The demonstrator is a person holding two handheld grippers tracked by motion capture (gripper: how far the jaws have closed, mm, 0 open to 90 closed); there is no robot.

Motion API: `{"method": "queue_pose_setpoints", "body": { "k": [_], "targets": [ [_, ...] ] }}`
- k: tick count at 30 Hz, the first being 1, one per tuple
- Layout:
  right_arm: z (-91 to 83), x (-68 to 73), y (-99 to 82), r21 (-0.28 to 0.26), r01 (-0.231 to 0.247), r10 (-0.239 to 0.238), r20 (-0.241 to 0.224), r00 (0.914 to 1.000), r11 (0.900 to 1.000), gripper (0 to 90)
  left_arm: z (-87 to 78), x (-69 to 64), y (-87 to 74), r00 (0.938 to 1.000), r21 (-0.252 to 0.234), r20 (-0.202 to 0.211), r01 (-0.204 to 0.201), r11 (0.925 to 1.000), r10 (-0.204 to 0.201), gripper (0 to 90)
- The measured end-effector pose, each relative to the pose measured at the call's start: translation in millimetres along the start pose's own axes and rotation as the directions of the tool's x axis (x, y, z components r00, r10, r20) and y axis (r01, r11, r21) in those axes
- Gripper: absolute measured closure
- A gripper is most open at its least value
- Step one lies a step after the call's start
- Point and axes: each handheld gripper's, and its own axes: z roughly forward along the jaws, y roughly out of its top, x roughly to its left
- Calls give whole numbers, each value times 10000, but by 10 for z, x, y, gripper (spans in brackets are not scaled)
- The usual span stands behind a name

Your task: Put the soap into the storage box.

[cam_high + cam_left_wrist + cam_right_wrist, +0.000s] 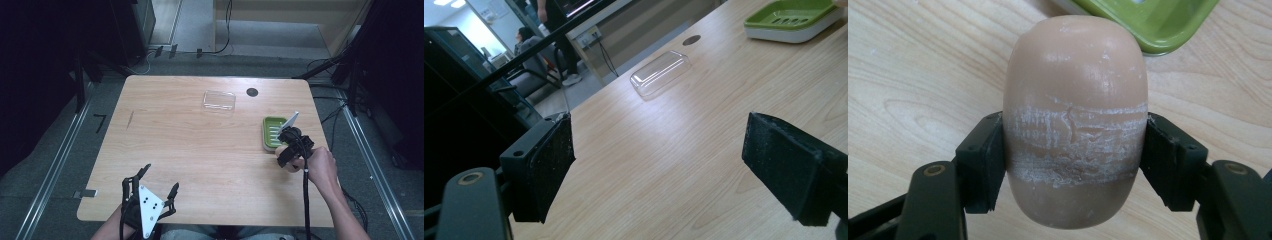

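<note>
No legible text or labels anywhere

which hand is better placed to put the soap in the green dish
Right. The right tool already clamps the soap right beside the green dish. The left tool sits open near the table's near edge, far from both.

You had the high view looking forward and down over the whole counter [200, 150] from your side. Your left tool [659, 170] camera sat low, skimming across the wood toward the far edge, catching the clear lid [660, 73] and green soap dish [791, 17] that the high view shared. Your right tool [1073, 160] camera peered down at close range, with the dish's corner at its top edge.
</note>
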Motion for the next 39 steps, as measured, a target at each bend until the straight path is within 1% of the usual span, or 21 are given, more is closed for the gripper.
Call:
{"method": "queue_pose_setpoints", "body": {
  "k": [2,5,6,9,14,17,21,22,23,24,29,31,33,37,38,39],
  "targets": [
    [-7,-25,22,-90,8,-8,47,10000,10000,333,1,-3,2,10000,27,-10,-24,10000,24,140],
    [-18,-52,51,-164,-72,71,-64,10000,9998,333,4,-8,2,10000,11,19,-54,10000,54,140],
    [-26,-58,64,-114,-89,89,-47,9999,9999,333,4,-7,2,10000,11,16,-54,10000,54,140],
    [-37,-76,98,-223,-70,67,-113,9999,9997,333,2,-2,2,10000,22,0,-56,10000,56,140],
    [-75,-84,170,-325,-160,155,-156,9998,9993,333,3,-3,1,10000,11,21,-45,10000,45,140],
    [-78,-90,221,-391,-124,115,-236,9997,9992,333,2,-3,1,10000,14,17,-19,10000,19,140],
    [-79,-98,268,-440,-91,83,-187,9998,9990,333,3,-3,1,10000,9,19,-32,10000,32,140],
    [-77,-108,303,-536,-191,174,-313,9994,9984,333,2,-2,1,10000,16,18,-21,10000,21,140],
    [-76,-118,315,-547,-191,169,-407,9990,9983,333,3,-3,0,10000,9,18,-9,10000,9,140],
    [-74,-127,331,-559,-301,272,-537,9982,9980,333,4,-3,0,10000,6,15,-19,10000,19,140],
    [-105,-158,402,-700,-445,414,-455,9981,9966,333,6,-3,-1,10000,-4,18,-8,10000,8,140],
    [-115,-158,421,-765,-388,359,-392,9986,9963,333,5,-5,1,10000,12,27,-45,10000,45,140],
    [-121,-156,441,-795,-406,372,-429,9984,9960,333,4,-6,0,10000,0,19,-49,10000,49,140],
    [-126,-153,478,-818,-426,404,-285,9988,9957,333,3,-3,0,10000,0,25,-56,10000,56,140],
    [-127,-158,483,-844,-384,361,-292,9989,9957,334,3,-3,0,10000,0,25,-56,10000,56,140],
    [-136,-164,491,-859,-444,416,-331,9986,9953,333,3,-4,0,10000,5,28,-59,10000,59,140]
  ]
}}
